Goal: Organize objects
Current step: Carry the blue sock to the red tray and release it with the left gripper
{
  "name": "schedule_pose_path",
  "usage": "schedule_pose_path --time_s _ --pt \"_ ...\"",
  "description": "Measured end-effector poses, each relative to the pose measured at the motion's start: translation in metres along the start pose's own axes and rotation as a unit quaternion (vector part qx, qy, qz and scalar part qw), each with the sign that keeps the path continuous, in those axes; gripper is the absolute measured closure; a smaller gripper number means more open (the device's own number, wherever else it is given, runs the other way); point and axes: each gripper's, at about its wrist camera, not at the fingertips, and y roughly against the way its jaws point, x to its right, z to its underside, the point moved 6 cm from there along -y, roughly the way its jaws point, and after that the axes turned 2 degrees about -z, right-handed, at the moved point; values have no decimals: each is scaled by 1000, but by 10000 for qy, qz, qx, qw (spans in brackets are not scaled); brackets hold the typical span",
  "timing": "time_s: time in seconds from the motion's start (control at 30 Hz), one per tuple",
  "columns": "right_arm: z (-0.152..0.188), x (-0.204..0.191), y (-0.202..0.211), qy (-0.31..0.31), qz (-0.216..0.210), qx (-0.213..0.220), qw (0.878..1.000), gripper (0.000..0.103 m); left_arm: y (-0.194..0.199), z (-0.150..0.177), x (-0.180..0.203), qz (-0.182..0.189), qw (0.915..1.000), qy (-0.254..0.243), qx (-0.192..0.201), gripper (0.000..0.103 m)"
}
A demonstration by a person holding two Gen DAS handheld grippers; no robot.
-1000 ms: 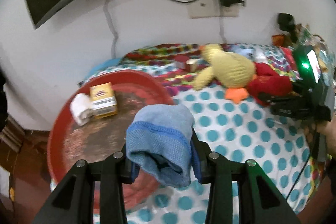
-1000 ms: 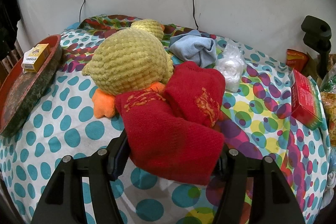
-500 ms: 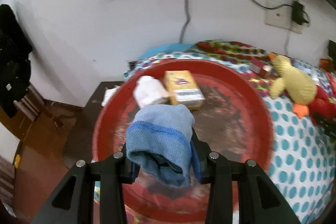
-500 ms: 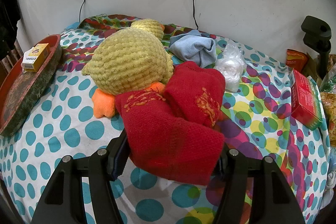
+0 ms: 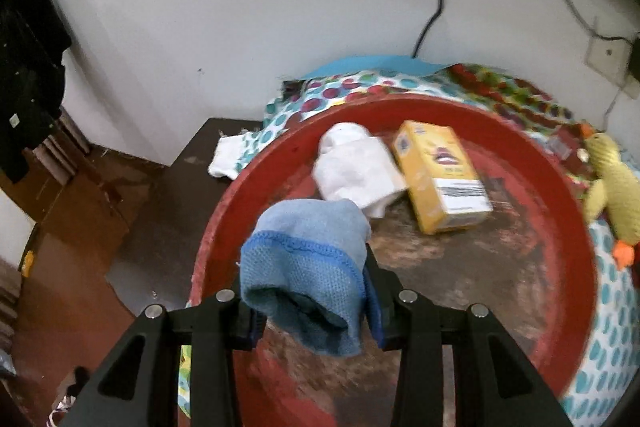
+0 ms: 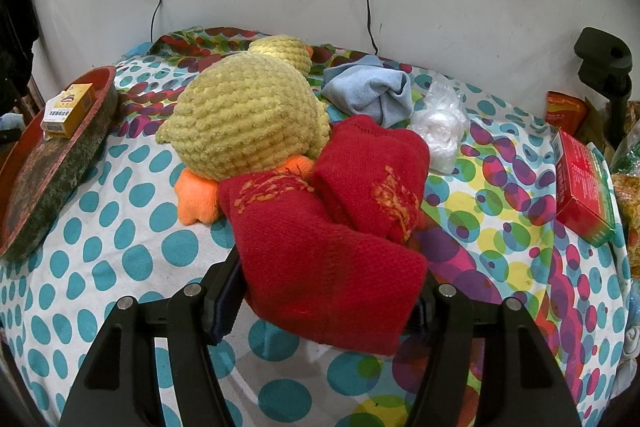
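My left gripper (image 5: 310, 311) is shut on a rolled blue sock (image 5: 306, 267) and holds it above the near left part of a round red tray (image 5: 560, 227). In the tray lie a white sock (image 5: 354, 173) and a yellow box (image 5: 440, 175). My right gripper (image 6: 324, 303) is shut on a red knitted sock (image 6: 328, 259) that rests on the dotted cloth (image 6: 120, 227). A yellow plush duck (image 6: 248, 115) lies just beyond the red sock. The tray also shows at the left of the right wrist view (image 6: 56, 163).
A second blue sock (image 6: 372, 91) and a clear plastic wad (image 6: 438, 123) lie behind the duck. A red box (image 6: 580, 187) sits at the right. A dark side table (image 5: 168, 211) stands left of the tray. Wall sockets with cables are behind.
My left gripper has swung left with the blue sock, from over the dotted cloth to over the red tray. The right gripper and red sock have not moved.
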Motion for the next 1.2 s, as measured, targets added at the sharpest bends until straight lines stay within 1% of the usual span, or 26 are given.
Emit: schedule_pose_path --time_s 0.13,0.2,0.4,0.57,0.73,0.77,0.83,0.9,1.0,1.1,1.2 --pt "0 0 0 1 -7 -5 10000 39 -21 -3 -10 124 9993 289 -200 62" --pt "0 0 0 1 -10 -6 10000 39 -29 -6 -14 114 9989 383 -259 62" --pt "0 0 0 -4 -13 -5 10000 39 -47 -18 -21 10 9982 474 -362 62" --pt "-1 0 0 -1 -9 -5 10000 38 -56 -29 -21 8 9980 503 -388 61" --pt "-1 0 0 0 -8 -8 10000 38 -64 -28 -27 71 9964 680 -510 59" --pt "-1 0 0 2 -9 -9 10000 38 -65 -26 -28 134 9958 721 -545 58" --pt "-1 1 0 1 -7 -10 10000 38 -65 -24 -30 218 9952 785 -535 56" --pt "0 1 0 0 -7 -13 10000 37 -62 -22 -32 245 9951 819 -486 52" --pt "0 2 0 1 -3 -17 10000 37 -59 -19 -35 291 9946 862 -505 52" --pt "0 2 0 0 -11 -17 10000 37 -54 -19 -36 324 9952 791 -474 51" --pt "-1 1 0 2 -4 -15 10000 36 -48 -18 -35 295 9965 655 -434 47"
